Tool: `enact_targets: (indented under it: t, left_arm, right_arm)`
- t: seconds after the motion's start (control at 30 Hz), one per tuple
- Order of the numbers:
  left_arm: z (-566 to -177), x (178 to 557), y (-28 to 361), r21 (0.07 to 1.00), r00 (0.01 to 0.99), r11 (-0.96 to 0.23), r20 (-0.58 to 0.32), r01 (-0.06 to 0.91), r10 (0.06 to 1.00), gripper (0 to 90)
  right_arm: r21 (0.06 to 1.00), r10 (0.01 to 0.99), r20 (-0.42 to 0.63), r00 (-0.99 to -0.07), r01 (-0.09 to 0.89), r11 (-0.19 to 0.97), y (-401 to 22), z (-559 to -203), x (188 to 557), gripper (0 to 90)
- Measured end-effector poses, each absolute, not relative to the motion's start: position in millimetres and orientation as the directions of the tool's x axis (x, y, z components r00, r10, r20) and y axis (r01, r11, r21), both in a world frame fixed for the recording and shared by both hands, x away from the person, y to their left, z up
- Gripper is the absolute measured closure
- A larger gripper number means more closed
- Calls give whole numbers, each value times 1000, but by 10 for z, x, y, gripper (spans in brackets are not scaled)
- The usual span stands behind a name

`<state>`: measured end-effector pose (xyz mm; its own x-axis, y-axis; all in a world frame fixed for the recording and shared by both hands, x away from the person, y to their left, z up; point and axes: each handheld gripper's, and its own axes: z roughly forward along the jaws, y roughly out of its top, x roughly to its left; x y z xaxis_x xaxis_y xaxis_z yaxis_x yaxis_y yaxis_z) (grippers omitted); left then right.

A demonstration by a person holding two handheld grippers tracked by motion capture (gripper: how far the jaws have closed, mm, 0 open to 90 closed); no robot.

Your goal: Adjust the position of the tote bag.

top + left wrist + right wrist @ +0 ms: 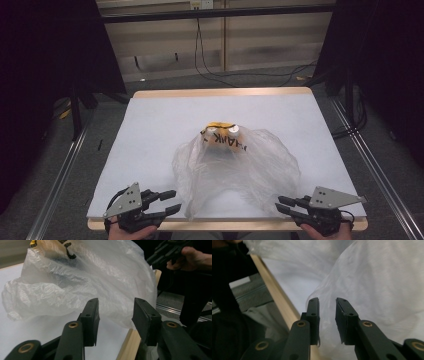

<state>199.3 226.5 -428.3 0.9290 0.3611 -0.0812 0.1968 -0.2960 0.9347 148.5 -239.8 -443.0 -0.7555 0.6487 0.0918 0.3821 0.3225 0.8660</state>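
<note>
Left gripper (171, 201) at seven o'clock on the table (150, 130), jaws spread, nothing between them, plastic bag (235, 170) just ahead. Right gripper (282, 206) at five o'clock, jaws narrowly parted, clamping nothing visible, bag film just beyond the tips. Bag slumped from centre toward six o'clock, thin and translucent, draped over a yellow-topped item (220, 131) at its twelve o'clock end.

Likely trouble: film slipping from a shallow pinch, or tearing if both sides get pulled apart unevenly; contents possibly dragged or tipped with the bag. Near edge close, so risk of the hem sliding off the table.

Black print on the bag, upside down: roughly "THANK"; remainder unreadable.
</note>
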Motion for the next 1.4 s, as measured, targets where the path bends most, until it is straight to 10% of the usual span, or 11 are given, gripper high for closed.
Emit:
enact_targets:
  t: [0.77,1.4]
  left_arm:
    - [-4369,1920,2004,911,955,-373,-68,177,289,373]
    - [-4449,1968,1795,879,960,-437,-74,191,271,400]
  right_arm:
    - [717,606,64,-793,459,525,-2129,-4702,1737,534]
    - [728,613,27,-790,436,529,-2114,-4680,1715,881]
